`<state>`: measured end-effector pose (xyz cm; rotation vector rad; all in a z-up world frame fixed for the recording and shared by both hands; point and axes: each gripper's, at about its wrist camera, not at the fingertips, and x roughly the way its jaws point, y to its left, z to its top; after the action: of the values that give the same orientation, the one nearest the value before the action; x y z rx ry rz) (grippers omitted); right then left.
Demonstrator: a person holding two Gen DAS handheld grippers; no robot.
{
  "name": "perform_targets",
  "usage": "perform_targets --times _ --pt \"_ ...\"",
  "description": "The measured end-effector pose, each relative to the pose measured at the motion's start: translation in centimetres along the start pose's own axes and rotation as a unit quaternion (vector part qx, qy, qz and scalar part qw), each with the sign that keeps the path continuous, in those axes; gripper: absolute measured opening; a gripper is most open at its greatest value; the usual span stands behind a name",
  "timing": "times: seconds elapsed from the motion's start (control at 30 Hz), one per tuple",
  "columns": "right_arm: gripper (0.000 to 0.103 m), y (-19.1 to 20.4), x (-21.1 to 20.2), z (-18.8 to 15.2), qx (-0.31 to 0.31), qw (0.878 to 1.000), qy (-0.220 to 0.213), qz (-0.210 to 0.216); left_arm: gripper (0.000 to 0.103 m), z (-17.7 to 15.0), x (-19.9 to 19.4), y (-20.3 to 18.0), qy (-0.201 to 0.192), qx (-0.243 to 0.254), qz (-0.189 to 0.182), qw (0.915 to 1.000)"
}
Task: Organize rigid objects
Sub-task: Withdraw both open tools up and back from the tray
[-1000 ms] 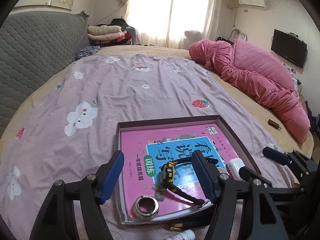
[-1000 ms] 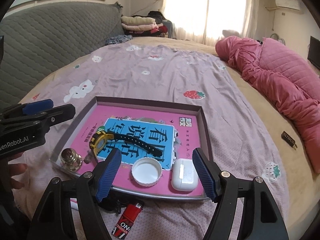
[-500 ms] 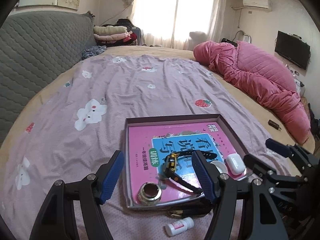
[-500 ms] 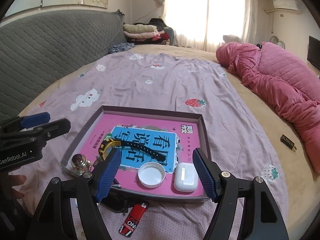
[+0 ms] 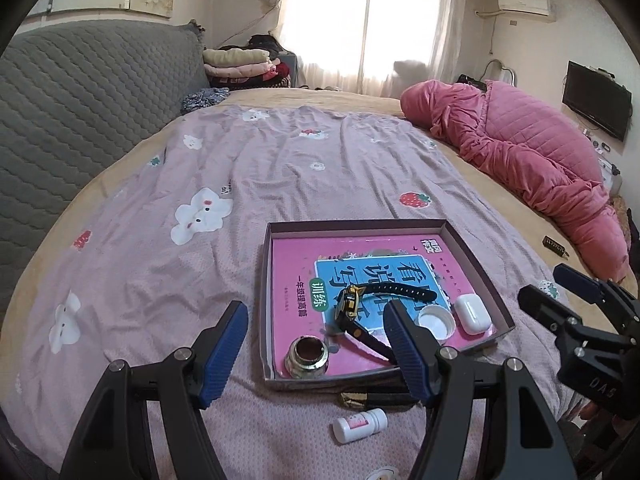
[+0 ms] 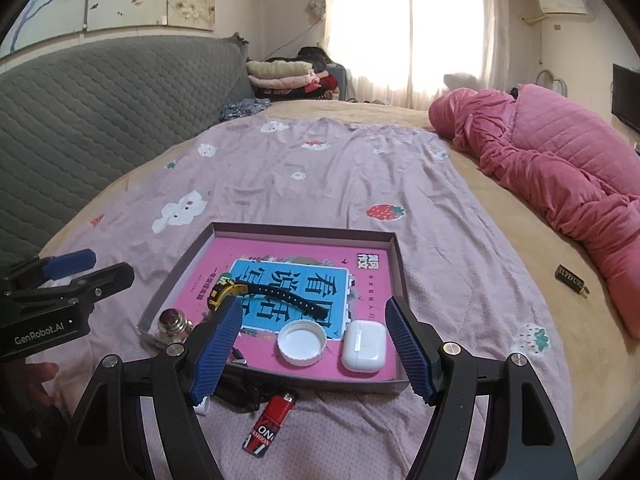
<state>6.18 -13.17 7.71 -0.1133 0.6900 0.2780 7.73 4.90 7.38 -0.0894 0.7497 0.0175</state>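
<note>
On the bed [image 5: 280, 168], a shallow tray [image 6: 394, 264] with a pink book [image 6: 320, 252] lining its floor serves as the landmark. Left of the tray hang the left tongs [image 5: 314, 350], spread wide and holding nothing. Inside the tray, at its near left corner, stands a metal cup [image 5: 307, 358]; toward the middle a black watch [image 6: 276, 294] with a yellow case lies across the book's blue panel. Right of the watch, along the tray's near edge, sits a white cap [image 6: 302, 342], and just beside that a white earbud case [image 6: 363, 345] in the near right corner. In front of the tray, on the sheet, lie a small white bottle [image 5: 360, 424], a dark object too hidden to make out, and a red lighter [image 6: 272, 424]. The right tongs [image 6: 312, 346] hover over the tray's near edge, also spread and empty. Well right of the tray a pink quilt [image 6: 560, 168] is heaped.
</note>
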Motion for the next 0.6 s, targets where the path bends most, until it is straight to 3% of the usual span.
perform_targets --times 0.6 --pt "0.075 -1.2 -2.8 -0.7 0.028 0.999 -0.011 -0.017 0.069 -1.6 -2.0 -1.6 0.012 0.006 -0.002 0.9999"
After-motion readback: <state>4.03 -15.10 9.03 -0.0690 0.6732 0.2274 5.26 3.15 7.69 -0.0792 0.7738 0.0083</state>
